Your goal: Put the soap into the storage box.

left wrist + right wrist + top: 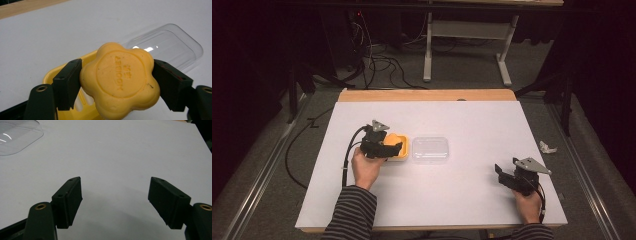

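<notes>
The flower-shaped yellow soap [120,81] sits clamped flat-faced between the left gripper's [382,145] jaws just above the yellow soap dish [53,75], the clear lid [430,149] just beside that dish, while the right gripper [512,176] waits wide open and empty, well apart from it.

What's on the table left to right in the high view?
Left gripper shut on the yellow soap over the yellow soap dish → clear lid → right gripper, open, holding nothing.
</notes>
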{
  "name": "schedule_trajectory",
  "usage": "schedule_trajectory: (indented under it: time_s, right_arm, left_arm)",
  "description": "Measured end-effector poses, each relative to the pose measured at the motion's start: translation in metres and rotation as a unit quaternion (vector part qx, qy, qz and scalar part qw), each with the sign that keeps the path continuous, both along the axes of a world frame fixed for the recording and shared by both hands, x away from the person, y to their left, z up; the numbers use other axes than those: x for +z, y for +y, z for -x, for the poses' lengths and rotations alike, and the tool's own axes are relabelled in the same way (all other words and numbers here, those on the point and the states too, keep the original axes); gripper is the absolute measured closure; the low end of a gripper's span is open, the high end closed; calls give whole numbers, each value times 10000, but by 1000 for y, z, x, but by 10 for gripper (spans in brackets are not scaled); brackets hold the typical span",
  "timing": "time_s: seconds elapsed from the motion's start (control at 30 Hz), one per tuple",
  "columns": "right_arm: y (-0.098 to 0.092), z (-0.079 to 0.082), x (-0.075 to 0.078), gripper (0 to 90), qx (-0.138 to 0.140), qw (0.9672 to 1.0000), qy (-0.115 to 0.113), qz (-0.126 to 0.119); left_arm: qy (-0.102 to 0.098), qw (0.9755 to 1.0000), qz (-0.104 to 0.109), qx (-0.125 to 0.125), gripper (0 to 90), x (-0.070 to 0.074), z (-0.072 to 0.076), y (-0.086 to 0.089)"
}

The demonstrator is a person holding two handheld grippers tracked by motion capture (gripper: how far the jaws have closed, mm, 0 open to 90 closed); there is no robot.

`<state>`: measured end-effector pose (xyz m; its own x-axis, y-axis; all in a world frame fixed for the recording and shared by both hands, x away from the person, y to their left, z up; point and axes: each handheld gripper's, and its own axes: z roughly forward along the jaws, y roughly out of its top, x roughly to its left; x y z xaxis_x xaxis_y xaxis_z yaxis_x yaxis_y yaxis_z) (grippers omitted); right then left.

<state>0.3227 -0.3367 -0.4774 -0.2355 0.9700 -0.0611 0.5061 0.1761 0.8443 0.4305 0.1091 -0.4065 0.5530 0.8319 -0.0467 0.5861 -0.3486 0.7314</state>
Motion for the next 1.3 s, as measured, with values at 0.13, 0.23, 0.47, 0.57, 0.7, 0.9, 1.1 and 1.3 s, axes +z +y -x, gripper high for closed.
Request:
schedule_trajectory:
  time_s: [0.13,0.23,0.47,0.57,0.7,0.9,1.1,1.3]
  right_arm:
    - [0,0,0,276,0,10000,-6,3]
    - [0,0,0,276,4,10000,0,5]
    - [0,0,0,276,-2,10000,-3,2]
    - [0,0,0,276,4,10000,-1,-1]
    - [0,0,0,276,15,10000,-4,2]
    - [0,0,0,276,12,10000,-6,7]
    - [0,0,0,275,10,10000,-3,10]
    - [0,0,0,275,37,10000,-16,41]
  left_arm:
    - [24,10000,-55,54,274,-3,-4,0]
    - [30,10000,-51,78,274,-5,-5,0]
    - [77,9998,-100,169,274,-12,-12,-1]
    - [113,9997,-109,195,274,-15,-13,-1]
    - [98,9994,-263,179,273,-16,-13,-5]
    - [148,9992,-312,189,273,-20,-15,-6]
    - [249,9990,-303,216,273,-25,-20,-7]
    - [340,9985,-344,273,273,-30,-24,-5]
